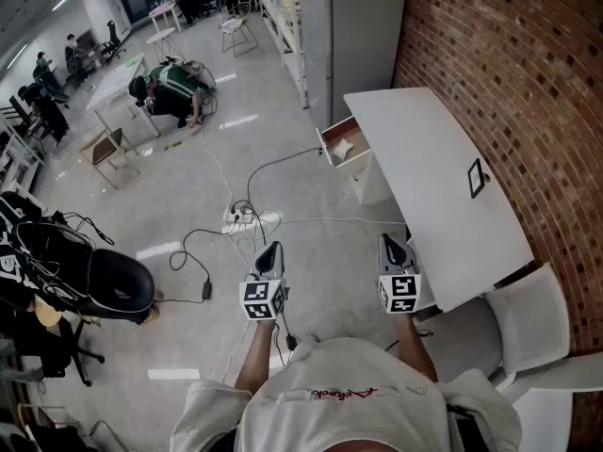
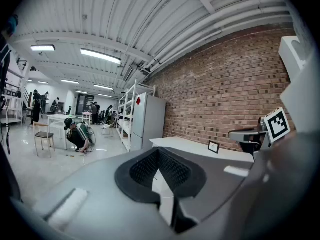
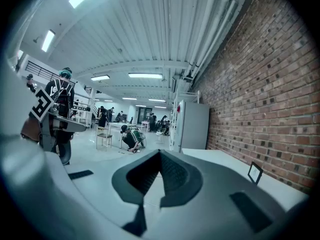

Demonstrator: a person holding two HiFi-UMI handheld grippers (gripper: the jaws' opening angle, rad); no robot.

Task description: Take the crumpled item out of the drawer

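In the head view a white desk (image 1: 443, 196) stands along the brick wall. At its far end a drawer (image 1: 332, 154) is pulled open, and a pale crumpled item (image 1: 344, 146) lies inside it. Both grippers hang level over the floor near my body, well short of the drawer. My left gripper (image 1: 271, 250) is shut with nothing in it, its pads meeting at the tips (image 2: 159, 150). My right gripper (image 1: 390, 243) sits by the desk's near corner, also shut and empty (image 3: 160, 153).
A small black frame (image 1: 478, 177) stands on the desk. A white chair (image 1: 532, 323) is at my right. Cables and a power strip (image 1: 240, 217) lie on the floor ahead, and black bags (image 1: 85, 271) at the left. A person crouches (image 1: 174, 88) far off beside a table. A grey cabinet (image 1: 353, 26) stands beyond the drawer.
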